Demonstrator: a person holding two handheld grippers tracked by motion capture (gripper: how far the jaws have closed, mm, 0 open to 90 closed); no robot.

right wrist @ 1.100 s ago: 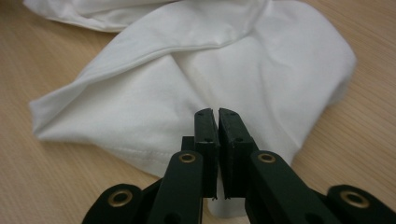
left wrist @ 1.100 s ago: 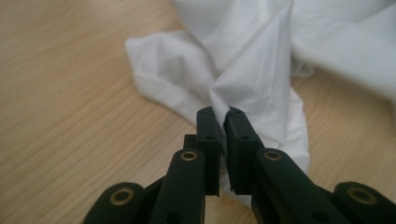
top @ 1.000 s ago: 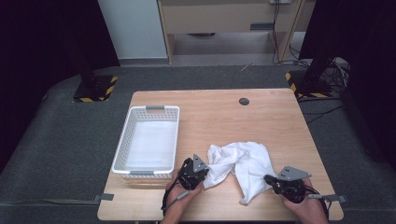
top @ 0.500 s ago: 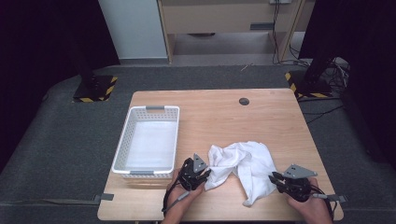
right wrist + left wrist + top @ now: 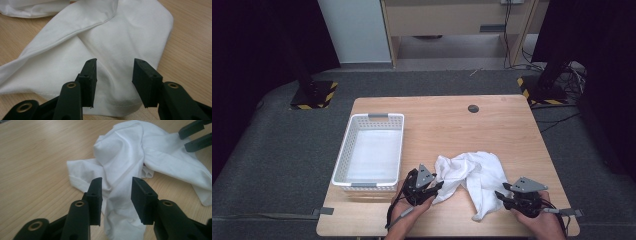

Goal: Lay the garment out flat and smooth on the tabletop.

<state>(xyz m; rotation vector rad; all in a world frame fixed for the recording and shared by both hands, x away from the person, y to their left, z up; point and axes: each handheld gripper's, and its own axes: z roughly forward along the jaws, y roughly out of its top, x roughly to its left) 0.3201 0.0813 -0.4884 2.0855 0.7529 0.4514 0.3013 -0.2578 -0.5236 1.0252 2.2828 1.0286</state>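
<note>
Crumpled white cotton cloth [image 5: 472, 175] lies right of the white slatted plastic basket [image 5: 371, 152], stretched between both grippers, the left gripper [image 5: 434, 188] at its near-left corner, the right gripper [image 5: 502, 196] at its near-right tail, jaws of both just opened partway, cloth loose between them.

Cloth [image 5: 472, 172]: white woven fabric, matt, soft, creased, stitched hem. Table [image 5: 492, 125]: light wood grain, smooth, faint sheen. Basket [image 5: 343, 159] left of cloth: white perforated plastic, grey handles. Left gripper [image 5: 117, 192] and right gripper [image 5: 115, 75]: matt black plastic, brass-coloured eyelets.
</note>
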